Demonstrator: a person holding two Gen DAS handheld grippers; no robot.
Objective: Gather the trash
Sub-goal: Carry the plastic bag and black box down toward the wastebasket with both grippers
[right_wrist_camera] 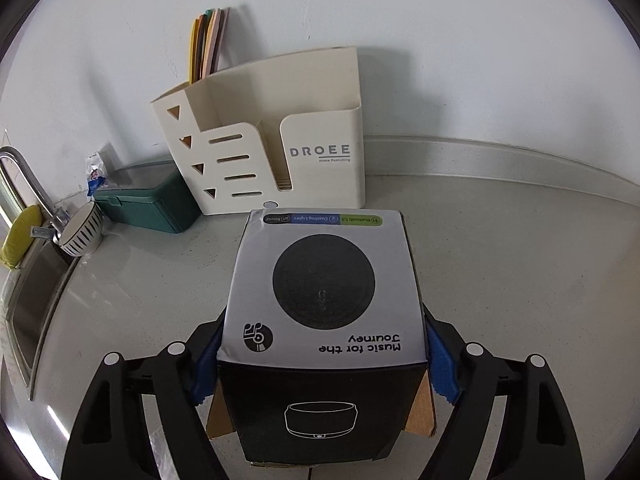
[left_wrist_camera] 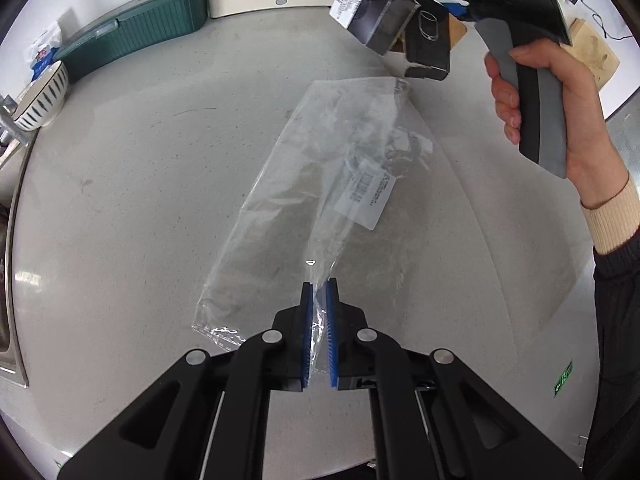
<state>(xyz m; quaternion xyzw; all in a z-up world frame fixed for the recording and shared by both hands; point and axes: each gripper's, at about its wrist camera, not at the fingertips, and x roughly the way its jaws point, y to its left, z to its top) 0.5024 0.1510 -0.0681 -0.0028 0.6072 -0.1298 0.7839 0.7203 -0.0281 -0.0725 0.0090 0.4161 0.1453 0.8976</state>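
Note:
A clear plastic bag with a white barcode label lies across the grey counter in the left wrist view. My left gripper is shut on the bag's near end, which is pinched between the blue pads. My right gripper is shut on a speaker box, grey on top and black in front, its open flaps hanging down. It holds the box above the counter. In the left wrist view the right gripper and the box show at the upper right, above the bag's far end.
A cream DROEE holder stands against the wall, a green lidded box to its left. A striped bowl sits by the sink with its tap and yellow sponge. A wooden block lies at the far right.

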